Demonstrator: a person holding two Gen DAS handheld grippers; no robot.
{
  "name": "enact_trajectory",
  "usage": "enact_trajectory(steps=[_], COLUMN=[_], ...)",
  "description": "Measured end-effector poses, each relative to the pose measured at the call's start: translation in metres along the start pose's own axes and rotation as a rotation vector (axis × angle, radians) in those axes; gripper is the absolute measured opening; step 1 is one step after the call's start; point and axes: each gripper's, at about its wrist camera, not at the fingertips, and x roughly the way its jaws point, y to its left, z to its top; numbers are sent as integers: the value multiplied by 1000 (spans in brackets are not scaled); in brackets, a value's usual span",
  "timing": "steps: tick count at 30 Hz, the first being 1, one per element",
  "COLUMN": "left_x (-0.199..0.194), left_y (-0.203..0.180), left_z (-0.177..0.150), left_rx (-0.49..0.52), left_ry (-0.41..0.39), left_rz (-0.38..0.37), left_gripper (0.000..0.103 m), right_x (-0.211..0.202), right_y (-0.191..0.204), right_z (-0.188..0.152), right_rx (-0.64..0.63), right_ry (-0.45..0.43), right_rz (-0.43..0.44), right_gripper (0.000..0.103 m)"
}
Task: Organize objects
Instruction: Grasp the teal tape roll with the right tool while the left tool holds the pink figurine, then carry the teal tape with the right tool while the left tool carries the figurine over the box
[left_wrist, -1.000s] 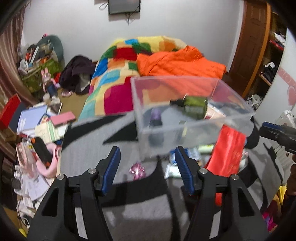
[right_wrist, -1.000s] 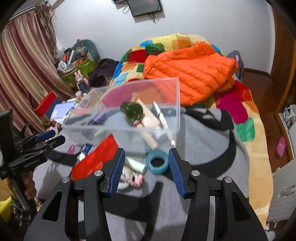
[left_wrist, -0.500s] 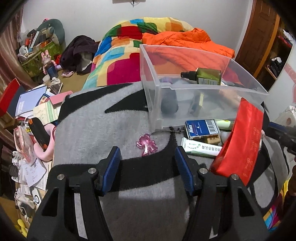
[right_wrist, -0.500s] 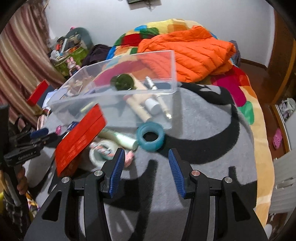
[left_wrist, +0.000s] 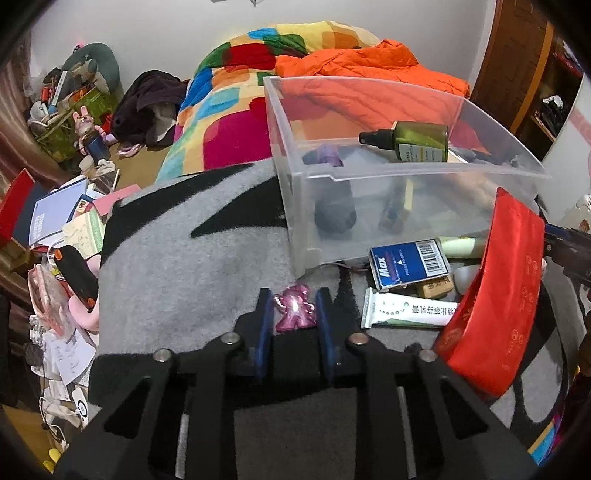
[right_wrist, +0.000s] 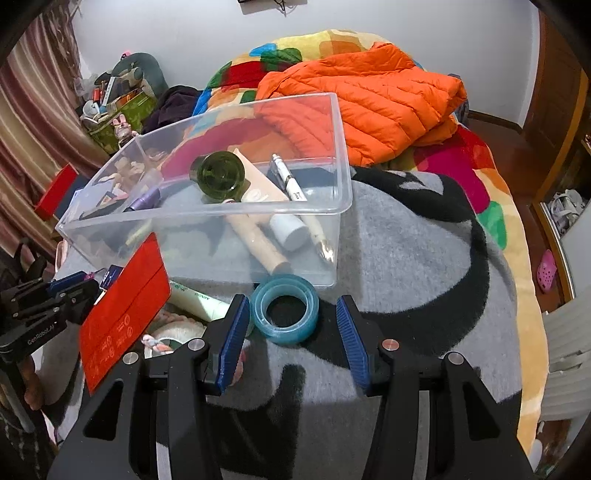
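The pink charm (left_wrist: 294, 309) lies on the grey and black blanket (left_wrist: 192, 266), just in front of the clear bin (left_wrist: 406, 173), and sits between the blue pads of the left tongs (left_wrist: 294, 314). The jaws have closed in on it from both sides, the pads against its edges.

The teal tape roll (right_wrist: 285, 309) rests on the blanket against the bin's front wall, between the fingers of the right tongs (right_wrist: 291, 332), which stand wide apart and clear of it on both sides.

In the bin (right_wrist: 236, 206) lie a green bottle (right_wrist: 220, 173), a beige tube (right_wrist: 258, 192), a white pen (right_wrist: 291, 184) and a purple item (right_wrist: 146, 199). Beside the bin's front stand a red folder (left_wrist: 495, 291), propped on edge, a blue box (left_wrist: 408, 262) and a white tube (left_wrist: 406, 312). An orange jacket (right_wrist: 369, 107) lies behind the bin on a bright patchwork quilt (left_wrist: 229, 110).
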Motion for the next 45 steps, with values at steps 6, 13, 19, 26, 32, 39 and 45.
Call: enact_trajectory(steps=[6,13,19,26,32,39,45], left_x=[-10,-38,-68,-92,-99,-101,-91], left_y=[2,5,1,-1,-5,-9,-8], left_z=[-2,-8,-2,15,32,48,59], left_rx=[-14,-67,-72,-83,-86,-82,-81], left_ry=[-49,-131,-216,-303,-343,-367,-355], left_rz=[25,-26,-35,-52,-72,-71,-59], left_gripper=[22,22,22,22,22,22,22], right_x=[-2,-9,0,5,12,15,-1], right_y=[1,4,8,3,4,-9,-17], right_z=[-3,-6,0,5,8,4,-4], right_rx=[-1,-18,-40,2,26,82,101], right_ry=[-8,-28,-17,11,14,42,19], right_rz=[16,12,-27,21,30,59,66], right_gripper=[39,39,39,41,44,36,36])
